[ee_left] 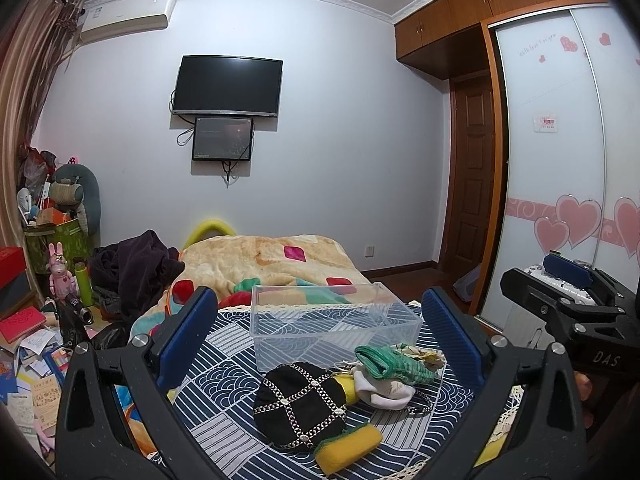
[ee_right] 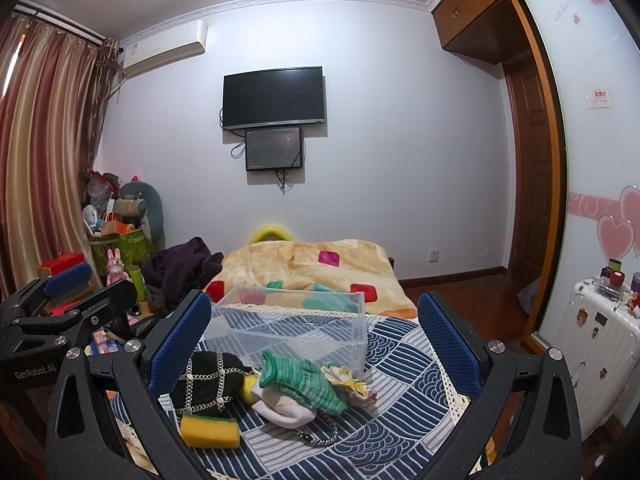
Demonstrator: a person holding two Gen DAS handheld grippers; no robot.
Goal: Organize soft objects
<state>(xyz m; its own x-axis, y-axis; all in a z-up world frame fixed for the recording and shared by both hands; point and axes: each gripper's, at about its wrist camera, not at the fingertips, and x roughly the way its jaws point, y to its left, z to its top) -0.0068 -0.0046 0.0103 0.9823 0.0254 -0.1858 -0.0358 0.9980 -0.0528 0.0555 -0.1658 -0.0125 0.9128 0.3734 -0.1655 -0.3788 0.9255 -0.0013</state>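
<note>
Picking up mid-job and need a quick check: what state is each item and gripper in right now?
Clear plastic bin: upright, open-topped, empty.
Black pouch: lying outside the bin.
Green knit sock: crumpled on the pile.
White sock: under the green one.
Yellow sponge: flat on the cloth.
Left gripper: open.
Right gripper: open.
TV: off.

the black cap (ee_right: 208,376) is hiding partly behind the blue pad (ee_right: 180,344) in the right view. the sock (ee_left: 384,390) is lying under the green cloth (ee_left: 394,364), so only part is showing. the sponge (ee_left: 348,450) is tucking under the cap's edge. the words on the small screen (ee_left: 222,138) are looking too tiny to read.
</note>
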